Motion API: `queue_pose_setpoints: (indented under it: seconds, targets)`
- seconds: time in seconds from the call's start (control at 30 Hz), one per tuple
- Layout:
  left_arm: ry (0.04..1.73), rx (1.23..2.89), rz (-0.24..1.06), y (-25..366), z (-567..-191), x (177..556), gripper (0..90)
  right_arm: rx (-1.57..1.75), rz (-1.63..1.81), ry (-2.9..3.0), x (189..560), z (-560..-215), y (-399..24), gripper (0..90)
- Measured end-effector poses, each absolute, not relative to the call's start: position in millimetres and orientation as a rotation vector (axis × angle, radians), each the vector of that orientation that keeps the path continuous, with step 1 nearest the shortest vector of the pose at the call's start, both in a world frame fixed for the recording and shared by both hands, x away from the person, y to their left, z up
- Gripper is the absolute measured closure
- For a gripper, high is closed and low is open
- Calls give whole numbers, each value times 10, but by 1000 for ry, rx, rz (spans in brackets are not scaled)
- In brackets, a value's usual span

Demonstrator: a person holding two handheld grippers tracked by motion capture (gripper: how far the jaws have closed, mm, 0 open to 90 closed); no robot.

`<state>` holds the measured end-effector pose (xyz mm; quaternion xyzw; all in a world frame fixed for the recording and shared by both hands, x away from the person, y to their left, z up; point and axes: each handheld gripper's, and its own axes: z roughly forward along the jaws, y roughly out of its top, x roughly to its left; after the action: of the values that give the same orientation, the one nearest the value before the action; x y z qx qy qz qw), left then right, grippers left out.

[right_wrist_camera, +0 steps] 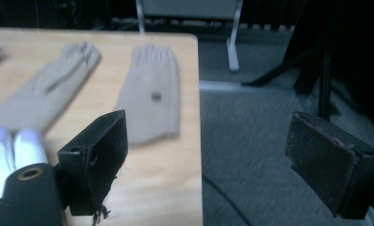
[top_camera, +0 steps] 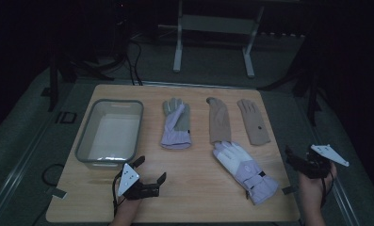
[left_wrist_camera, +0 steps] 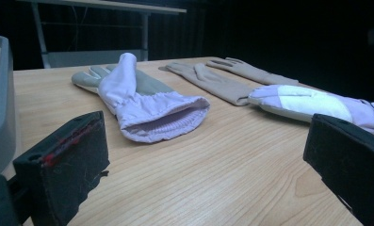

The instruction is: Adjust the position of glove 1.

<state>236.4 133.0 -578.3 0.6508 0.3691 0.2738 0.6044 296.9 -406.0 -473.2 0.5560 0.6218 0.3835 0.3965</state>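
- A bin [top_camera: 86, 136] sits at the table's [top_camera: 189, 197] left.
- Right of it lie four gloves: work glove [top_camera: 176, 124], two knit gloves [top_camera: 218, 120] [top_camera: 254, 121].
- A ski glove [top_camera: 246, 170] lies nearer the person.

A grey rectangular plastic bin [top_camera: 110, 131] stood on the light wooden tabletop [top_camera: 194, 188]. Right of it lay a lilac-and-grey glove [top_camera: 176, 125], two tan gloves, then a white-and-lilac padded glove [top_camera: 245, 170]. Near its front edge, the left tongs [top_camera: 150, 169] gaped empty.
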Motion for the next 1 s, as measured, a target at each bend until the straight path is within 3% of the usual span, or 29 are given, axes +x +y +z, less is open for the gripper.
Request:
queue_pose_setpoints:
  seconds: [0.37, 1.0]
  targets:
    - [855, 1496, 623, 1340, -5785, 2367, 9, 1394, 1168, 1684, 3180, -4212, -3839, 143]
    - [847, 1503, 627, 1336, -5785, 2364, 9, 1226, 1156, 1920, 3643, -3815, -2760, 131]
